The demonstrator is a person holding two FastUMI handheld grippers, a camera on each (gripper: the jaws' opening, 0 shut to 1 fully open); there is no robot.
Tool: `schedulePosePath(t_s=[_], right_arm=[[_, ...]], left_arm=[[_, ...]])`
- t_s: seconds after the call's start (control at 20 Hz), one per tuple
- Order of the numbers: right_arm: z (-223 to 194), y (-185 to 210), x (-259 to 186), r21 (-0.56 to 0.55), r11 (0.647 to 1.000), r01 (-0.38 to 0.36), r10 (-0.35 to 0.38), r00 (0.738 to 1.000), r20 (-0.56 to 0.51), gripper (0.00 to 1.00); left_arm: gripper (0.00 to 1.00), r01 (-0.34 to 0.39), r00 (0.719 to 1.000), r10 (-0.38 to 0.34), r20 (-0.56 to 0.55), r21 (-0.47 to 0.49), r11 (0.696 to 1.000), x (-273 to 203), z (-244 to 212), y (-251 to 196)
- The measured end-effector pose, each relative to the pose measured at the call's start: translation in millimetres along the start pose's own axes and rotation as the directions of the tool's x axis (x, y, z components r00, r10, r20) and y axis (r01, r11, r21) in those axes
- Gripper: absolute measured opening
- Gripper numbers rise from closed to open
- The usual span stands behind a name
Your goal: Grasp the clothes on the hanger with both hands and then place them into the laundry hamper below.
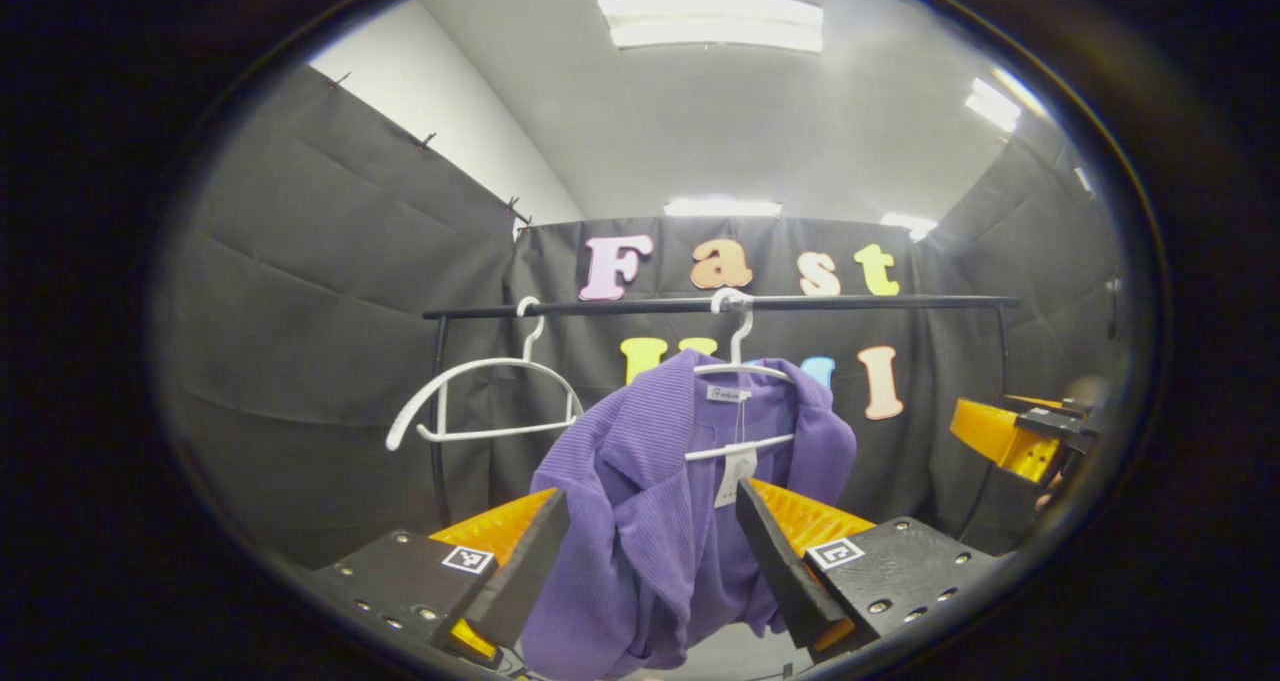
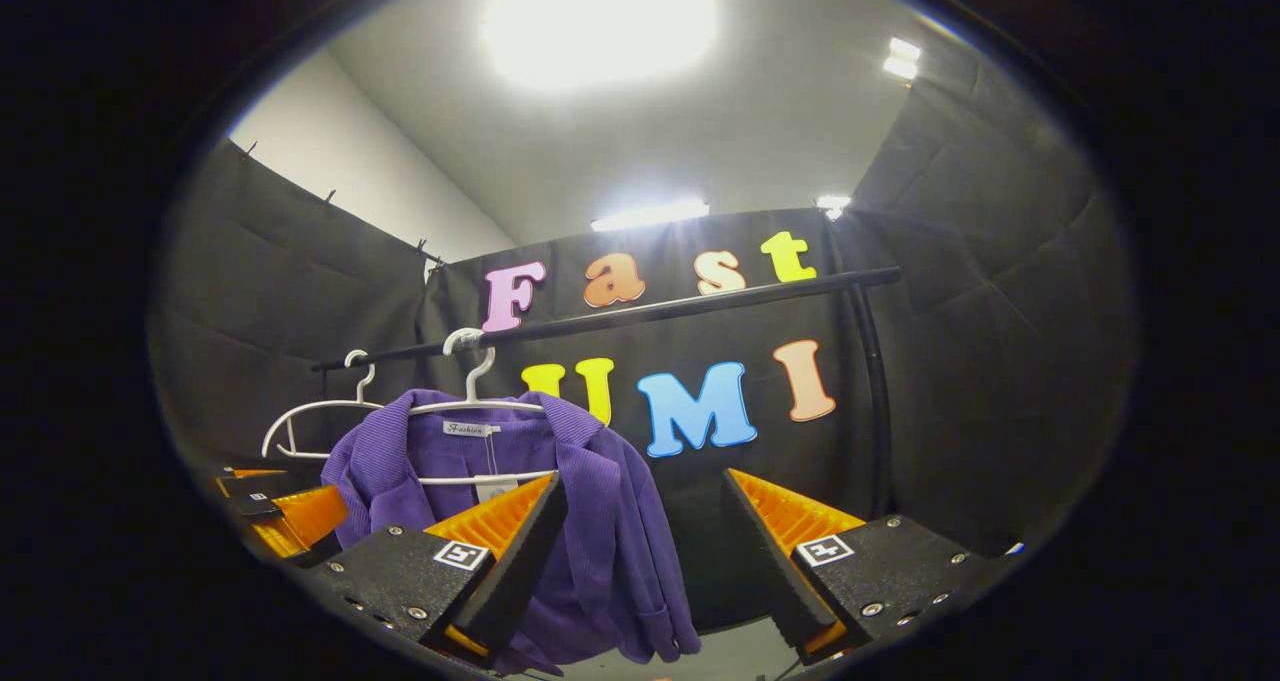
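Black cloth booth w/ a rail (image 1: 720, 305) across the back; purple cardigan (image 1: 660, 521) is hanging on a white hanger (image 1: 738, 371), spare hanger (image 1: 480, 401) beside it. I'm holding the left gripper (image 1: 650, 551) wide open, cardigan framed btwn the fingers, nothing gripped. Right gripper (image 2: 640, 551) also gaping wide, empty, cardigan off to its left. Knit's looking soft, light, floppy, prob. stretchy, so I'm planning to pinch each shoulder near the collar. Hamper I can't see.
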State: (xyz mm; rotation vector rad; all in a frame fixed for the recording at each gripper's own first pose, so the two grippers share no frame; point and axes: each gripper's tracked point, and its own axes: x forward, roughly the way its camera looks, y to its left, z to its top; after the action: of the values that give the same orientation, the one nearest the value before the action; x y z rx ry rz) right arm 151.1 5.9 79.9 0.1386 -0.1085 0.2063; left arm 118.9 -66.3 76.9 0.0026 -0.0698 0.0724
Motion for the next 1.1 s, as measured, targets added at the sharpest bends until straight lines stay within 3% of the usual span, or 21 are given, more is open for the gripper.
schedulePosePath(t_s=[0.35,0.75,1.1], right_arm=[[-19,10,51,0.041,0.995,-0.096,0.097,0.995,-0.029,0.95],[-62,25,103,0.039,0.985,-0.168,0.171,0.981,-0.094,0.95],[-112,44,135,0.066,0.976,-0.208,0.217,0.959,-0.181,0.95]], left_arm=[[1.0,-0.052,0.997,0.053,-0.061,0.016,0.999,46,-37,-22],[0.97,-0.156,0.98,0.158,-0.119,0.022,0.987,81,-74,-10],[1.0,-0.156,0.978,0.163,-0.134,0.056,0.986,101,-97,-14]])
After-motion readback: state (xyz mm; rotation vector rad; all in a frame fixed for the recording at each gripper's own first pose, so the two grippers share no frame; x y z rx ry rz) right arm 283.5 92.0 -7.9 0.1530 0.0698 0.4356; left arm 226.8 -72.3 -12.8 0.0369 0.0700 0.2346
